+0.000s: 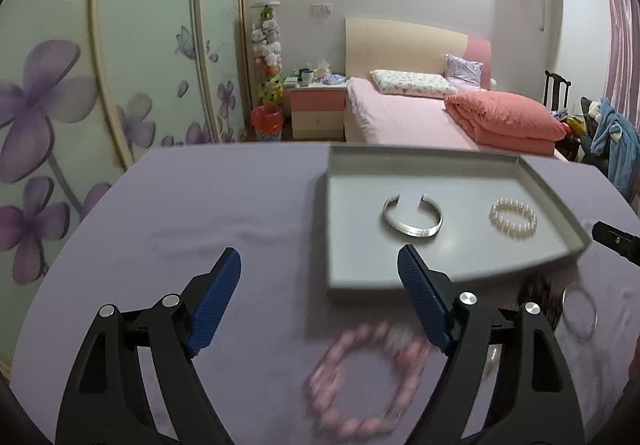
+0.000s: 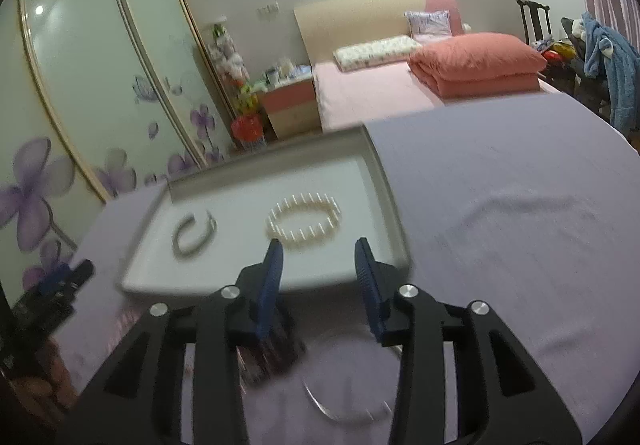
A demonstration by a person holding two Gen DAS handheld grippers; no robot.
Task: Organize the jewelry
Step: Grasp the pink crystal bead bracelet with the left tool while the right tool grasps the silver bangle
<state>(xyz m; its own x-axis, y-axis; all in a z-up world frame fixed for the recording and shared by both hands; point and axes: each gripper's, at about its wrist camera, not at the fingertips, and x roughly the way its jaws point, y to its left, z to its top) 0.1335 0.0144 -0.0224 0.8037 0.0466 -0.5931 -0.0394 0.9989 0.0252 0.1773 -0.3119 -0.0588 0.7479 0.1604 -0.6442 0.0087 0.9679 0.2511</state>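
A grey tray (image 1: 344, 181) (image 2: 384, 181) lies on the purple cloth and holds a silver open cuff (image 1: 412, 217) (image 2: 195, 233) and a pearl bracelet (image 1: 513, 218) (image 2: 304, 223). A pink bead bracelet (image 1: 364, 373) lies on the cloth in front of the tray, below my left gripper (image 1: 320, 265), which is open with nothing between its fingers. A thin silver bangle (image 1: 580, 311) (image 2: 344, 401) and a dark bead bracelet (image 2: 272, 353) lie on the cloth under my right gripper (image 2: 318, 245), also open and empty, its tips at the tray's near edge.
The purple cloth (image 1: 224, 197) covers the table widely to the tray's left and right. Behind the table stand a pink bed (image 1: 408, 117), a nightstand (image 1: 318, 109) and a flowered wardrobe (image 1: 120, 65). A chair with clothes (image 2: 608, 61) stands far right.
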